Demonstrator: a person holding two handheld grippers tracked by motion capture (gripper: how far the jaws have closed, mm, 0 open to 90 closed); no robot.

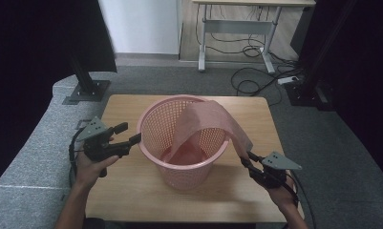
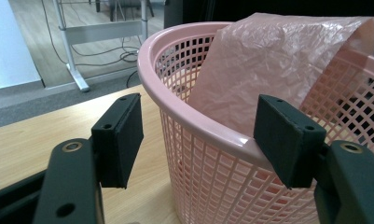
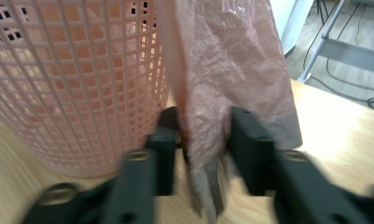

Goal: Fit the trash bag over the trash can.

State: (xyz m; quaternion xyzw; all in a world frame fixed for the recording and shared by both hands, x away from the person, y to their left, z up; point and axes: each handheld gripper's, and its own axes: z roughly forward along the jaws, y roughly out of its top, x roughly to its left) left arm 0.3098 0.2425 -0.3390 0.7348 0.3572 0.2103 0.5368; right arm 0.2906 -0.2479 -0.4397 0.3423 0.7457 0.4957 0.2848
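Right gripper (image 1: 246, 157), near the table's (image 1: 132, 191) right edge, is pinching the pink bag (image 1: 203, 121) draped over the basket (image 1: 148, 124) rim; left gripper (image 1: 129, 133) is gaping, empty, straddling that rim — tugging risks tipping the unsteadied basket.

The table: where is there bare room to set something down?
The table has bare wood along its near edge, in front of the basket, and a strip behind the basket. It is crowded beside the basket, where the left tongs and right tongs with the bag sit.

Glossy plastic basket (image 1: 179, 138), crinkled thin plastic bag (image 1: 213, 121), matt wooden table (image 1: 132, 186).
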